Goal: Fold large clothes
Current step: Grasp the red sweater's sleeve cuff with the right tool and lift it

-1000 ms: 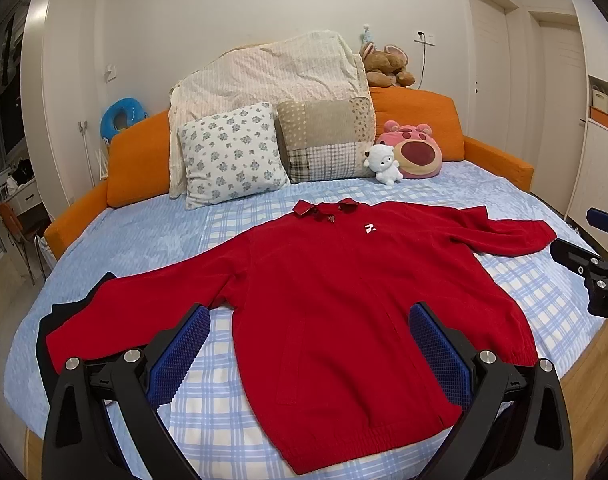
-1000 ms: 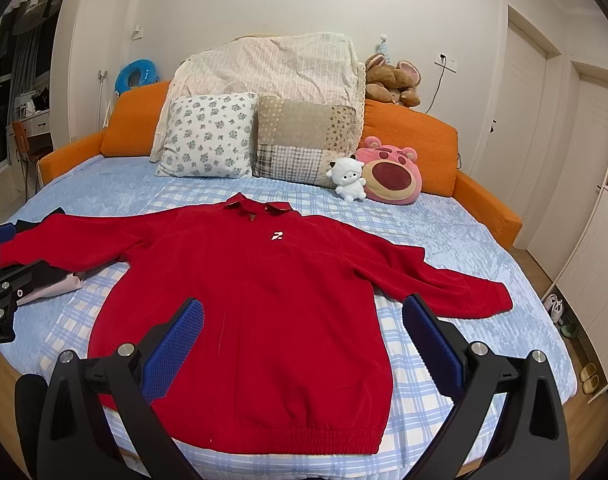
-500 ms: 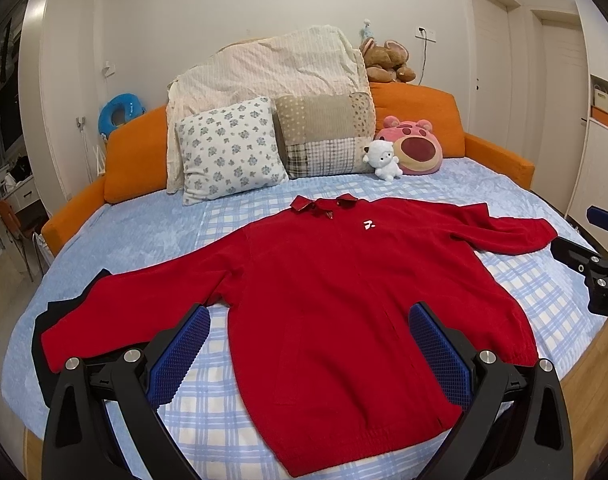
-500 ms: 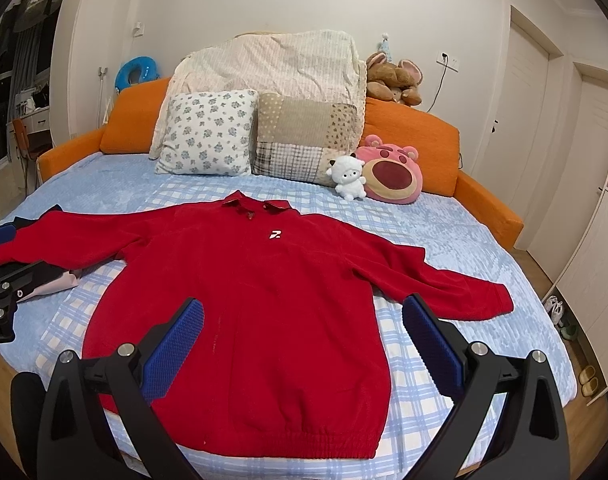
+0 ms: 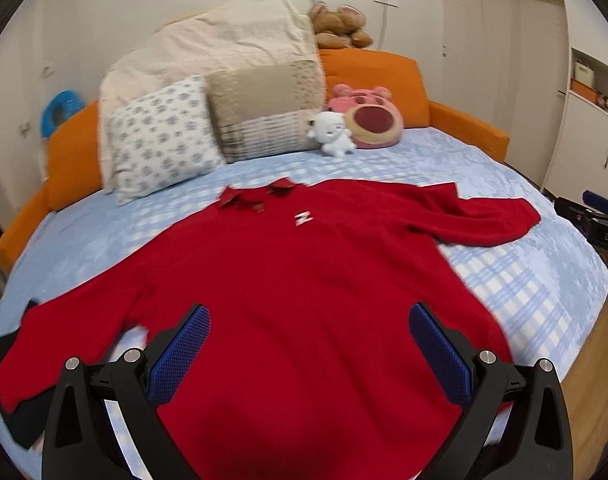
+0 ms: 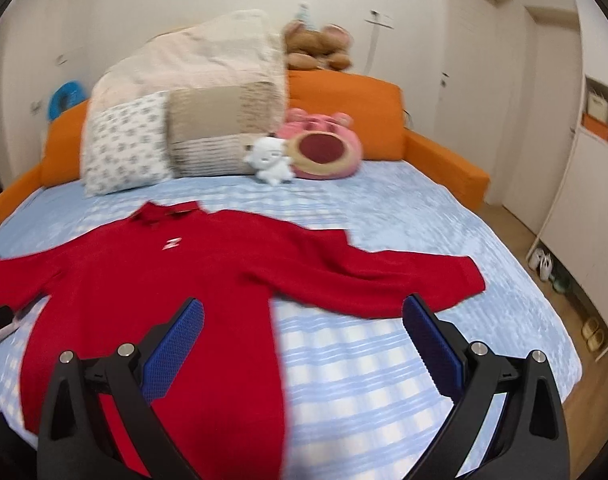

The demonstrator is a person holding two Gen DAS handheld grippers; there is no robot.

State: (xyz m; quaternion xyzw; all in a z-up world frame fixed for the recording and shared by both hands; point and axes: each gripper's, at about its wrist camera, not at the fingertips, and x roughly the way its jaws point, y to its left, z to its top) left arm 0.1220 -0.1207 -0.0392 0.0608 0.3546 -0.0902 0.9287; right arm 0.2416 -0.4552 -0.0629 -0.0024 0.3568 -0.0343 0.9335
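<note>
Fingers [image 5: 440, 344] of the left gripper [image 5: 308, 344] stand wide apart with nothing between them, low in the frame over the lower body of the sweater [image 5: 304, 280]. Those of the right gripper [image 6: 304, 340] are just as wide and empty, hovering at the bottom of its view over the sweater's side edge and the bare checked sheet [image 6: 364, 360] beside it.

Beyond them the red sweater lies face up and flat across the bed [image 5: 484, 168], hem nearest, collar [image 5: 260, 196] toward the top of the frame, white logo [image 5: 303, 218] on the chest. One sleeve [image 5: 484, 220] runs to the right of the left view; the other [image 5: 44, 344] runs to the lower left, its cuff over a dark garment [image 5: 20, 428]. Farther back sit the pillows [image 5: 160, 136], two soft toys [image 5: 360, 124] and the orange headboard [image 5: 368, 64].

No fold shows yet, so this looks like the approach to the first grasp. Next, each gripper likely needs to come down on a sleeve or a hem corner, pinch only the red knit and not the sheet, then carry it across the body. Both views are blurred, so fine creases cannot be judged
</note>
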